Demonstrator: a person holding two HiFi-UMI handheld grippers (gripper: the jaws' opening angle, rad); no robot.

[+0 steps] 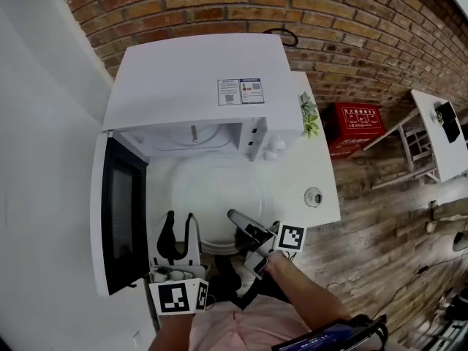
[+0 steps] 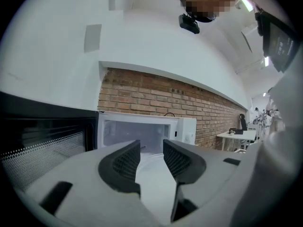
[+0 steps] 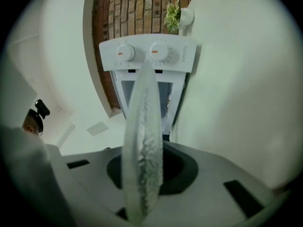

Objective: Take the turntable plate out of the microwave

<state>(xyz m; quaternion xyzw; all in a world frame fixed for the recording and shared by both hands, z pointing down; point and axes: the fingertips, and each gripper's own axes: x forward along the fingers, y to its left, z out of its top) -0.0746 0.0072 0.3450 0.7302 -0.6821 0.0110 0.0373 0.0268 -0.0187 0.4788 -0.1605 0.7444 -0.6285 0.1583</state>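
The clear glass turntable plate point(image 1: 212, 192) hangs level in front of the open white microwave point(image 1: 197, 79), outside its cavity. My right gripper point(image 1: 240, 224) is shut on the plate's near right rim. In the right gripper view the plate point(image 3: 142, 126) runs edge-on between the dark pads point(image 3: 182, 171). My left gripper point(image 1: 180, 221) sits at the plate's near left rim, open. In the left gripper view its jaws point(image 2: 151, 157) stand apart with nothing pinched, and the microwave cavity point(image 2: 142, 129) lies ahead.
The microwave door point(image 1: 121, 214) swings open on the left, close beside my left gripper. The white counter point(image 1: 314, 163) holds a small plant point(image 1: 308, 115) and a round object point(image 1: 313, 196). A red box point(image 1: 353, 126) and a white table point(image 1: 431, 134) stand by the brick wall.
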